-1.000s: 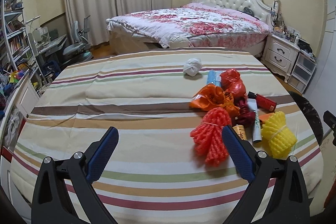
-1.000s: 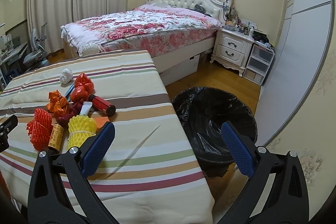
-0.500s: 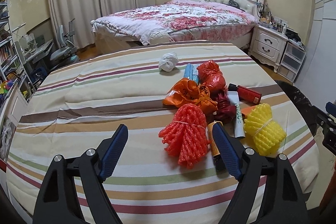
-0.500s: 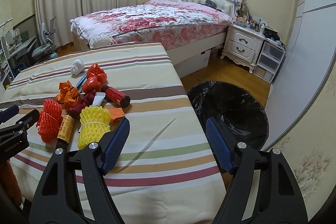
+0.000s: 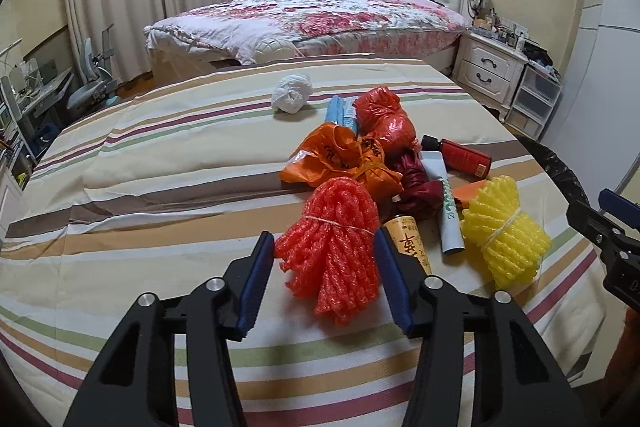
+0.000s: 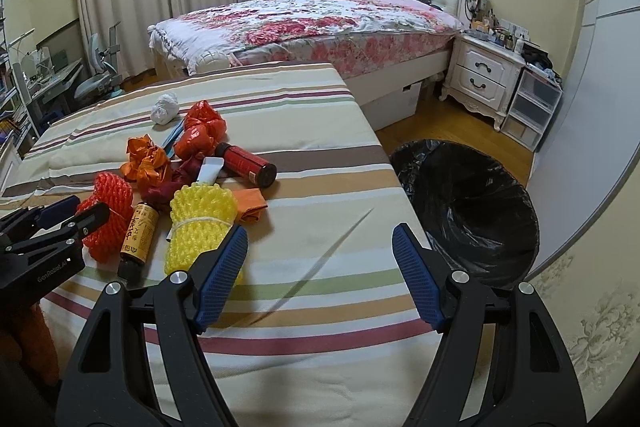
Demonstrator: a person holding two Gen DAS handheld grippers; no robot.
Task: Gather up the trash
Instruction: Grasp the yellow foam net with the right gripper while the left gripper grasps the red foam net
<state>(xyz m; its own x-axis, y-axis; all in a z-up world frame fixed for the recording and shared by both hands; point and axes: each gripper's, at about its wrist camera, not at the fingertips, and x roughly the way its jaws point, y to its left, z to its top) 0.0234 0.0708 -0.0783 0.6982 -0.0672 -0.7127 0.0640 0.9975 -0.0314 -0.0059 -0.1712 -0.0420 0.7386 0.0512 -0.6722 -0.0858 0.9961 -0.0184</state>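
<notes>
Two blue-padded fingers of the left gripper [image 5: 325, 249] stand apart on either side of the red foam net bundle [image 5: 334, 247], which lies on the striped tablecloth [image 5: 160, 187]. Whether the pads already touch the foam cannot be told from this angle. Just right of that gripper's right finger lies a small brown bottle [image 5: 408, 241], partly hidden behind the finger. Beyond it are a white tube [image 5: 446, 205] and the yellow foam net bundle [image 5: 504, 231]. Farther ahead sit an orange plastic bag [image 5: 340, 159], a red plastic bag [image 5: 384, 119], a red canister [image 5: 460, 155] and, farthest, a white crumpled wad [image 5: 292, 93].

The right gripper [image 6: 319, 243] is wide open and holds nothing. The yellow bundle lies just beside its left finger, whose tip covers the bundle's lower corner. To the right of its right finger, down off the table edge, stands the black-lined trash bin [image 6: 472, 203]; that finger hides part of the bin's near rim.
</notes>
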